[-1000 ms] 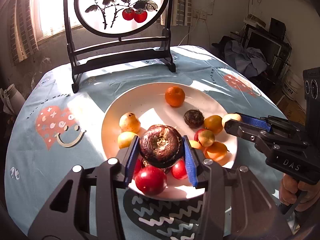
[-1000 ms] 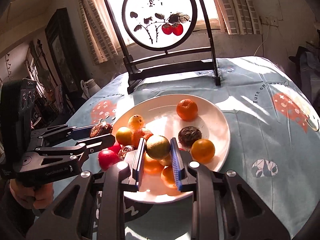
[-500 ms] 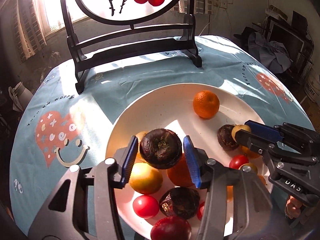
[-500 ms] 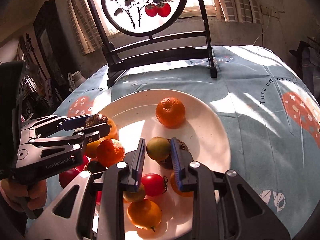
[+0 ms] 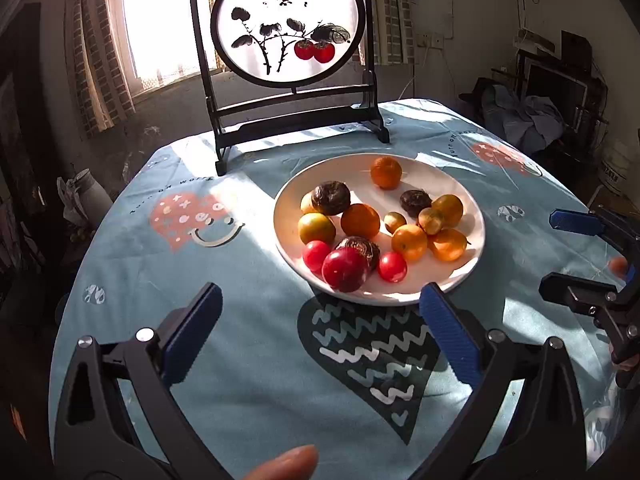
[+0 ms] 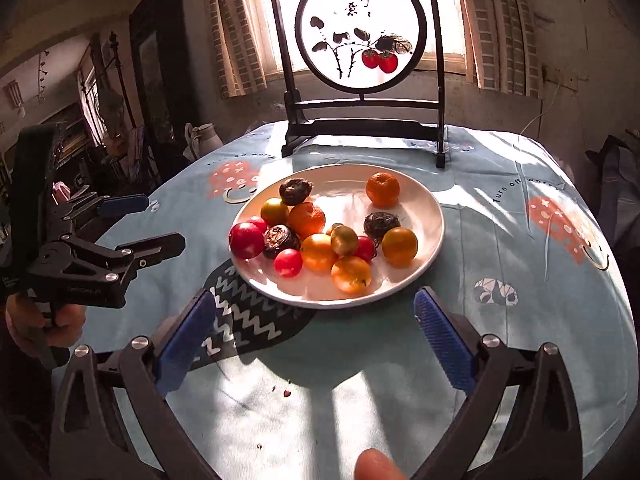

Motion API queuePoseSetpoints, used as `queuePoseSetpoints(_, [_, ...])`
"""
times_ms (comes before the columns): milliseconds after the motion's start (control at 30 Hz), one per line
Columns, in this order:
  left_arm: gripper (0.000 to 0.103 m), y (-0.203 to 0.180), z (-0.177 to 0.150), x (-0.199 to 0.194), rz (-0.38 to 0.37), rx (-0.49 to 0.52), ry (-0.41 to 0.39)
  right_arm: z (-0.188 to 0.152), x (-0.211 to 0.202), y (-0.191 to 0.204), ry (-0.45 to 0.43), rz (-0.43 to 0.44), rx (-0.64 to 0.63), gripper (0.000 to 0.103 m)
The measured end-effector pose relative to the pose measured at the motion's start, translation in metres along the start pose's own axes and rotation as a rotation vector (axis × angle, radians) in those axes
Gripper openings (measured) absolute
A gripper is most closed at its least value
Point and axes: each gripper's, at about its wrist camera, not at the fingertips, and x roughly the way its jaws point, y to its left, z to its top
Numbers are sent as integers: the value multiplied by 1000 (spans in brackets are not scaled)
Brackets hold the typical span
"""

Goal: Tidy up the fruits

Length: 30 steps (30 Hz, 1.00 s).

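Observation:
A white plate (image 5: 472, 236) (image 6: 434, 216) on the blue tablecloth holds several fruits: oranges, red tomatoes, dark wrinkled fruits and small yellow-green ones. A dark wrinkled fruit (image 5: 331, 197) (image 6: 295, 191) lies at the plate's far left. A small yellow-green fruit (image 6: 344, 240) (image 5: 395, 222) lies mid-plate. My left gripper (image 5: 320, 320) is open and empty, pulled back in front of the plate. My right gripper (image 6: 316, 324) is open and empty, also short of the plate. Each gripper shows at the edge of the other's view.
A black-framed round painted screen (image 5: 288, 24) (image 6: 362, 36) stands at the table's far side. A white jug (image 6: 200, 138) is off the table's left. The tablecloth (image 5: 248, 360) spreads between grippers and plate.
My left gripper let go of the dark wrinkled fruit on the plate and my right let go of the yellow-green fruit. Both opened wide and drew back from the plate.

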Motion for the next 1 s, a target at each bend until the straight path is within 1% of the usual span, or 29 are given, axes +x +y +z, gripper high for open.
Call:
queuePoseSetpoints(100, [101, 0, -25, -13, -9, -16, -6, -28, -15, 8, -18, -18, -50, 102])
queuePoseSetpoints(200, [101, -2, -40, -17, 28, -23, -27, -42, -18, 7, -9, -40, -45, 102])
queuePoseSetpoints(333, [101, -3, -47, -18, 40, -15, -41, -44, -18, 5, -10, -57, -36, 102])
queuePoseSetpoints(400, [101, -2, -48, -18, 38, -19, -47, -45, -15, 5, 4, -57, -35, 102])
queuePoseSetpoints(533, [101, 1, -49, -12, 12, -40, -19, -47, -11, 5, 27, -67, -45, 102])
queuePoseSetpoints(667, [101, -1, -51, -11, 5, -33, -18, -48, -10, 6, 31, -63, -50, 102])
queuePoseSetpoints(833, [101, -7, -53, -9, 35, -5, -19, -49, -8, 4, 35, -85, -44, 102])
queuePoseSetpoints(1000, [101, -2, -53, -12, 37, -26, -35, -50, -4, 1, 52, -97, -31, 102])
